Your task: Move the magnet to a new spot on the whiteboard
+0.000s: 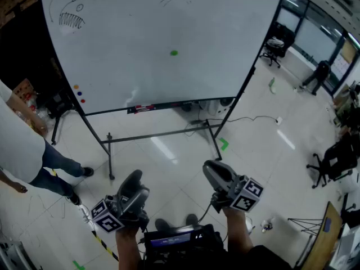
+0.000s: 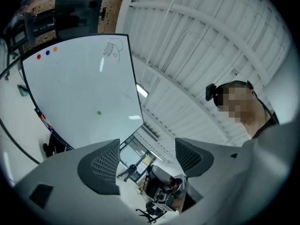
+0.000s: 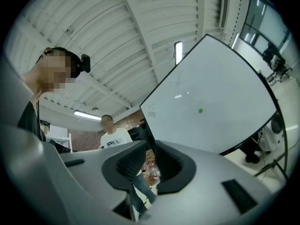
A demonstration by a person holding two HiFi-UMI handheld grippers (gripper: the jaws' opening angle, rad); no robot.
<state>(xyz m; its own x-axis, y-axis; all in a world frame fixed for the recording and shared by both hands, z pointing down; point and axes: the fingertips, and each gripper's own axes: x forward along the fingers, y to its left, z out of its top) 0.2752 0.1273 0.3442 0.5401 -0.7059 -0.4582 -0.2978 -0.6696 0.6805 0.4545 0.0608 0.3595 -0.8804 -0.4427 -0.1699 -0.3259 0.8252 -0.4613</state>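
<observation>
A small green magnet [image 1: 174, 53] sticks near the middle of the whiteboard [image 1: 140, 66], which stands on a black frame across the room. The same green magnet [image 2: 99, 112] shows in the left gripper view and, as a green dot [image 3: 200, 110], in the right gripper view. My left gripper [image 1: 136, 185] is held low, far short of the board, jaws open and empty [image 2: 146, 158]. My right gripper [image 1: 212, 170] is also low and far from the board, its jaws shut on nothing [image 3: 151, 165].
Three small magnets [image 1: 79, 93] sit at the board's lower left, markers [image 1: 143, 108] lie on its tray. A fish sketch [image 1: 70, 16] is at the top left. A person [image 1: 22, 151] stands left of the board. Office chairs [image 1: 332, 162] stand at the right.
</observation>
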